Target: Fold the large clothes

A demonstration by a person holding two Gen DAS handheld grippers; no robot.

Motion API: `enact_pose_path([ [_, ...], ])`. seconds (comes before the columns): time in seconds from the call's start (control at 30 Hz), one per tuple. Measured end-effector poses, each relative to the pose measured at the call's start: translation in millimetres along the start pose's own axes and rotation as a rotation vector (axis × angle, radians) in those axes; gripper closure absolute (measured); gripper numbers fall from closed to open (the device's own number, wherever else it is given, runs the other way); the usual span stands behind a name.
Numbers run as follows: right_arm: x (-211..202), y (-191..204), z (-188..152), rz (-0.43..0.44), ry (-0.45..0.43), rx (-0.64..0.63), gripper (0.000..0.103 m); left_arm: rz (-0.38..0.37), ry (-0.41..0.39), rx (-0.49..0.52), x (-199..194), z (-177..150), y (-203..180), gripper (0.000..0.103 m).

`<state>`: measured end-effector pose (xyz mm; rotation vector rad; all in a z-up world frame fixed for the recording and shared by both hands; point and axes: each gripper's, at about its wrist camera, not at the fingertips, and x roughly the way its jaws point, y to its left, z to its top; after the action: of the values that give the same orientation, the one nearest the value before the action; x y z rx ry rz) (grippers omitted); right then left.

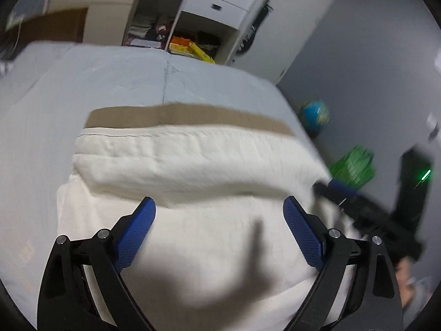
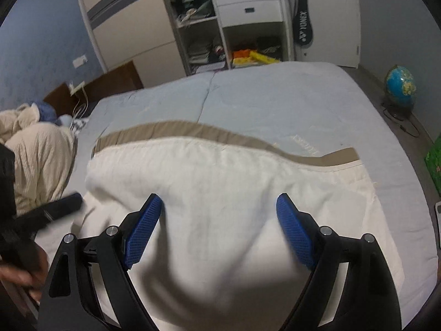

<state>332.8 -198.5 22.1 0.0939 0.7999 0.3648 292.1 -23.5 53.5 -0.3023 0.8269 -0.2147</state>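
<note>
Your left gripper (image 1: 219, 207) is spread wide, nothing between the blue pads (image 1: 135, 234); same for your right gripper (image 2: 219, 205), empty. Both hang over the cream garment w/ tan band (image 2: 220, 171), which lies folded over on itself on the light-blue bed (image 2: 261, 96) (a rounded fold ridge runs across, tan strip at the far edge). Left-wrist view is blurred. Beige blanket heap (image 2: 33, 151) lies at the bed's left end, globe (image 2: 401, 88) on the floor beyond.
</note>
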Motion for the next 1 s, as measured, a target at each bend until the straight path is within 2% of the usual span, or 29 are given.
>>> enact_pose_path([
  [0.07, -6, -9, -4, -0.008, -0.022, 0.017, 0.021, 0.029, 0.005, 0.048, 10, -6, -11, 0.014],
  [0.17, 5, -13, -9, -0.034, 0.016, 0.011, 0.021, 0.076, 0.032, 0.092, 26, -10, -21, 0.014],
  [0.37, 42, -12, -11, -0.067, 0.075, -0.02, 0.015, 0.188, 0.11, 0.129, 56, -19, -8, 0.012],
  [0.5, 67, -6, -14, -0.093, 0.104, -0.061, 0.009, 0.195, 0.159, 0.112, 69, -24, 6, 0.012],
  [0.6, 82, -6, -18, -0.098, 0.125, -0.074, 0.007, 0.185, 0.188, 0.079, 73, -30, 14, 0.012],
  [0.73, 97, -6, -27, -0.105, 0.149, -0.103, 0.007, 0.199, 0.22, 0.084, 83, -38, 17, 0.012],
  [1.0, 116, -8, -40, -0.121, 0.172, -0.111, 0.007, 0.228, 0.232, 0.096, 103, -45, 13, 0.011],
])
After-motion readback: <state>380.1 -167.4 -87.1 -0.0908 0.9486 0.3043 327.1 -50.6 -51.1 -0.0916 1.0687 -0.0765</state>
